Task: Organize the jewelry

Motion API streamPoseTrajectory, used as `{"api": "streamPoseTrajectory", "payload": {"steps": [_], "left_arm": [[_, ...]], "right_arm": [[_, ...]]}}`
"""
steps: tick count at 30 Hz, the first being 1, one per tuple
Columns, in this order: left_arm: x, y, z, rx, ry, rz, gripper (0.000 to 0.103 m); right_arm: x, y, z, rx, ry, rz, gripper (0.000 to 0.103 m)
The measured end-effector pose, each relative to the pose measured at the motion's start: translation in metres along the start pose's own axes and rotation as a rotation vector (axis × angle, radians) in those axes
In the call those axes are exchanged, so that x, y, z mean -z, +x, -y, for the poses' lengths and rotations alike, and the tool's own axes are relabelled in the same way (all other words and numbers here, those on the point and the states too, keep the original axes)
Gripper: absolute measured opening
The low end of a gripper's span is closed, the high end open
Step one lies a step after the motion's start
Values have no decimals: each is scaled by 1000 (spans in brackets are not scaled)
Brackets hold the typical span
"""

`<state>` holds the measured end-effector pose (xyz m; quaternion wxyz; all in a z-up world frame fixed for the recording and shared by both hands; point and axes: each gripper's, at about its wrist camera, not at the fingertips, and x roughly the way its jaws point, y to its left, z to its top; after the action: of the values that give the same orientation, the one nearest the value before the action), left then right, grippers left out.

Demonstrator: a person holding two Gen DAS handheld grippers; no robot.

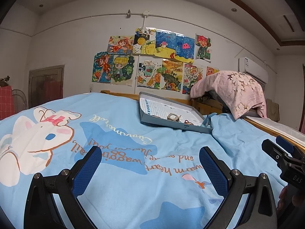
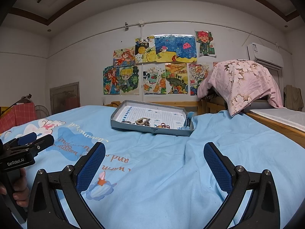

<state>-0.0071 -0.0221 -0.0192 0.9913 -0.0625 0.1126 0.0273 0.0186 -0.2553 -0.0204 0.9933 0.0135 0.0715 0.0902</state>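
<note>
Two fisheye views look forward from low over a light blue bedspread (image 1: pixel 133 190), each framed at the bottom by its own gripper's two spread fingers. Both face the far wall of children's drawings (image 1: pixel 152 61), with a shallow grey tray (image 1: pixel 167 123) on the bed between camera and wall. In the left wrist view, the tray sits ahead and to the right, well away. In the right wrist view, the tray (image 2: pixel 150 128) sits nearly straight ahead and somewhat nearer. Both views share the tray, the drawings (image 2: pixel 160 64), the bedspread (image 2: pixel 162 171) and a pink floral cloth (image 2: pixel 242 82) right of the tray.
</note>
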Motion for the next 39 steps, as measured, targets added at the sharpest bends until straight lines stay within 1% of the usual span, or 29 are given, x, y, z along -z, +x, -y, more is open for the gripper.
{"api": "streamPoseTrajectory", "payload": {"steps": [39], "left_arm": [[0,0,1,-1,-1,-1,103]], "right_arm": [[1,1,-2,-2,-4,-4,101]]}}
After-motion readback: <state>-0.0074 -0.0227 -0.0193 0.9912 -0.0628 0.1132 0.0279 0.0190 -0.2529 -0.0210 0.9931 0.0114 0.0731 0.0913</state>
